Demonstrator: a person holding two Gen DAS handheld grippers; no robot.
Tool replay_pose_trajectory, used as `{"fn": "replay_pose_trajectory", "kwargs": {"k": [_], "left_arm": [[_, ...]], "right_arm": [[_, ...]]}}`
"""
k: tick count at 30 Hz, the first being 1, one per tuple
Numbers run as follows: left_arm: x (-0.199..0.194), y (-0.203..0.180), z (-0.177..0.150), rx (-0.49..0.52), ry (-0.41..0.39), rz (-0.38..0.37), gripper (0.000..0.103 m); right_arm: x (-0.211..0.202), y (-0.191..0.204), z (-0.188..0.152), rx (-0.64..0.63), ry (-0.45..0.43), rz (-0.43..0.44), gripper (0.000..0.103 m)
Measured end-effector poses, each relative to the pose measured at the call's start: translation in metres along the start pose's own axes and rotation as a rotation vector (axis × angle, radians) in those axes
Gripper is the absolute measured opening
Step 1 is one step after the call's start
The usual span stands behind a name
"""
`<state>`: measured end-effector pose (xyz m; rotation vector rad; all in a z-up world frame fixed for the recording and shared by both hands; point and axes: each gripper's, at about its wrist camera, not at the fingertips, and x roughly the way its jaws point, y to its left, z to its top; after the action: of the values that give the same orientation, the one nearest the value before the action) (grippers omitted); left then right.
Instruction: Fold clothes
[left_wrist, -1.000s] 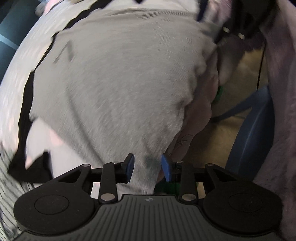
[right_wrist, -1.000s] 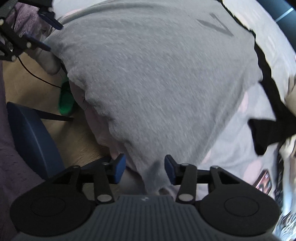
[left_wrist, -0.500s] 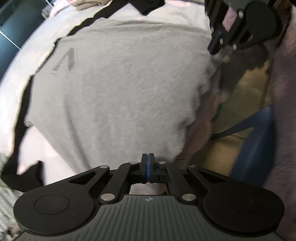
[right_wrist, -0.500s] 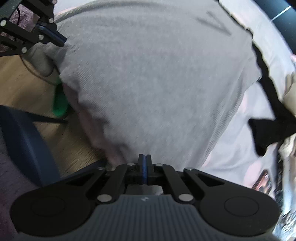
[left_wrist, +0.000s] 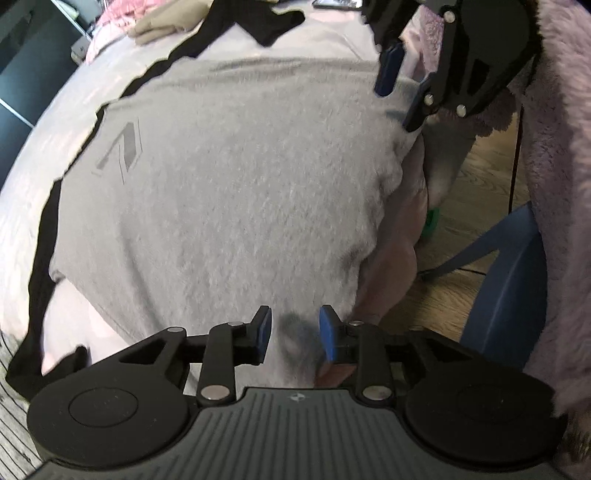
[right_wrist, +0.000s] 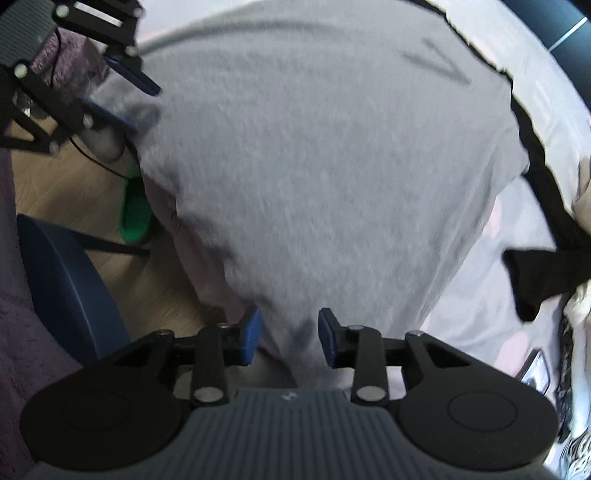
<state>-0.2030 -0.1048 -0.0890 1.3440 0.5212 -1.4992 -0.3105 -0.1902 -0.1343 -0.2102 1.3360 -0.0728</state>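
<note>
1. The grey T-shirt (left_wrist: 229, 192) lies spread flat on the bed (left_wrist: 26, 206), which is covered in pale pink bedding, with one edge of the shirt reaching the bed's side above the wooden floor (left_wrist: 476, 184).
2. The left hand-held gripper (left_wrist: 294, 334) is released, its blue pads parted on either side of the T-shirt's near corner; the cloth sits between them, not pinched.
3. The right hand-held gripper (right_wrist: 289, 336) is likewise released, its pads spread astride the T-shirt's other corner along that same edge.
4. A dark angular logo (left_wrist: 122, 147) is printed on the T-shirt toward its far side.
5. A black garment (left_wrist: 44, 236) runs along the T-shirt's far edge, partly under it as far as the blurred view shows.
6. Beside the T-shirt's bed-edge side stand a blue chair (left_wrist: 506, 280) and a green object (right_wrist: 135, 210) on the floor.
</note>
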Motion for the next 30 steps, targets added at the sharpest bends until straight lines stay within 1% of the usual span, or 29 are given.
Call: {"fn": "replay_pose_trajectory", "kwargs": {"k": [1,2,4,7,8,9,10,11,12,13,14,15,16,19,22,24,26,29,30], "left_arm": [[0.0,-0.002,0.001,0.013,-0.008,0.002,0.034],[0.001,-0.003,0.001,0.026,-0.014,0.004,0.043],[0.005,-0.006,0.002,0.05,-0.018,0.007,0.044],[0.01,-0.008,0.003,0.062,-0.016,0.012,0.044],[0.012,-0.008,0.003,0.066,-0.015,0.013,0.044],[0.014,-0.009,0.004,0.07,-0.014,0.015,0.044],[0.015,-0.009,0.004,0.071,-0.013,0.017,0.042],[0.017,-0.007,0.005,0.061,-0.011,0.019,0.031],[0.019,-0.005,0.005,0.051,-0.01,0.02,0.023],[0.02,-0.004,0.006,0.04,-0.009,0.022,0.009],[0.02,-0.002,0.006,0.026,-0.009,0.024,0.004],[0.02,0.0,0.006,0.014,-0.01,0.024,0.002],[0.019,0.002,0.005,0.006,-0.014,0.019,0.0],[0.013,0.005,0.005,-0.016,-0.041,0.006,0.0],[0.004,0.01,0.006,-0.058,-0.074,-0.034,0.0],[0.003,0.014,0.007,-0.076,-0.07,-0.06,0.0],[0.006,0.013,0.007,-0.072,-0.057,-0.041,0.0],[0.006,0.01,0.007,-0.062,-0.053,-0.02,0.0],[0.005,0.009,0.006,-0.059,-0.055,-0.016,0.003]], "right_arm": [[0.0,0.002,0.001,-0.01,-0.012,-0.008,0.04],[0.0,0.004,0.001,-0.02,-0.02,-0.017,0.043],[0.002,0.006,0.003,-0.037,-0.032,-0.035,0.044],[0.007,0.005,0.008,-0.051,-0.022,-0.049,0.044],[0.009,0.005,0.009,-0.051,-0.015,-0.049,0.042],[0.011,0.005,0.01,-0.05,-0.008,-0.049,0.041],[0.014,0.005,0.011,-0.049,0.0,-0.049,0.039],[0.017,0.004,0.011,-0.048,0.008,-0.048,0.029],[0.02,0.004,0.011,-0.048,0.018,-0.053,0.022],[0.021,0.004,0.012,-0.048,0.024,-0.061,0.01],[0.021,0.004,0.012,-0.046,0.025,-0.067,0.003],[0.02,0.003,0.012,-0.043,0.025,-0.068,0.003],[0.019,0.002,0.011,-0.038,0.022,-0.065,0.002],[0.015,0.0,0.011,-0.021,0.016,-0.053,0.001],[0.009,-0.002,0.009,-0.004,0.019,-0.027,0.0],[0.007,-0.004,0.008,0.007,0.024,-0.006,0.0],[0.005,-0.007,0.007,0.019,0.027,0.012,0.0],[0.002,-0.012,0.005,0.048,0.01,0.03,0.0],[0.0,-0.013,0.004,0.054,0.0,0.04,0.0]]}}
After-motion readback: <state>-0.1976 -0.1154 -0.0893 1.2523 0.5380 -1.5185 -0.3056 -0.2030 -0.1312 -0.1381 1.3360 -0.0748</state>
